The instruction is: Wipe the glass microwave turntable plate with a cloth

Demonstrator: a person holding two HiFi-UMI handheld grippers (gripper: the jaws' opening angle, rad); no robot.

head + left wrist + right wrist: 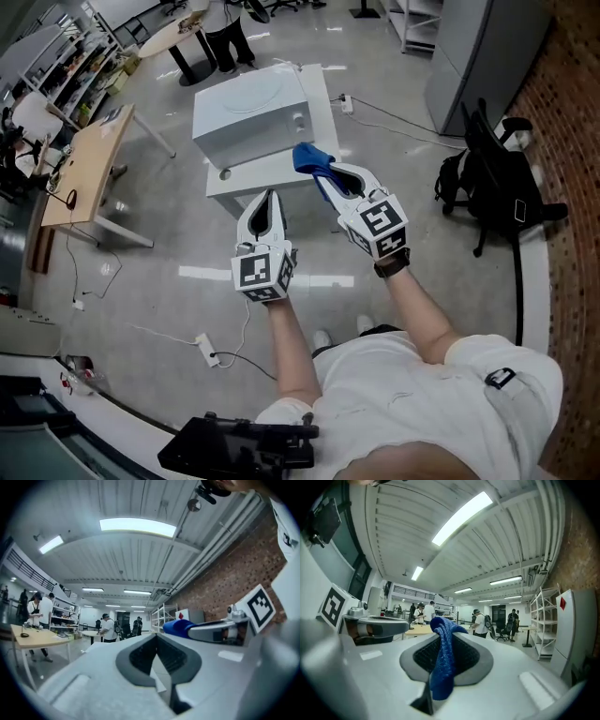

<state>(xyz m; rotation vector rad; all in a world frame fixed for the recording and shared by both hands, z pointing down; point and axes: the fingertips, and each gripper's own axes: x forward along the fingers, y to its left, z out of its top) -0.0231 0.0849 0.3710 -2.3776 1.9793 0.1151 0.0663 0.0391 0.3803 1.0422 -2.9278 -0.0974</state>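
Note:
A white microwave (251, 117) stands on a low white table (246, 181) ahead of me. On its top shows a faint round outline (253, 94), maybe the glass plate; I cannot tell. My right gripper (323, 173) is shut on a blue cloth (309, 157), held in the air over the table's near right corner. In the right gripper view the cloth (443, 663) hangs pinched between the dark pads (468, 658). My left gripper (270, 195) hovers beside it, shut and with nothing in it. Its jaws (157, 641) point up toward the ceiling.
A wooden desk (89, 164) stands to the left. A black chair with a bag (487, 183) and a grey cabinet (478, 56) are on the right, by the brick wall (567, 112). Cables and a power strip (206, 349) lie on the floor. People stand far behind.

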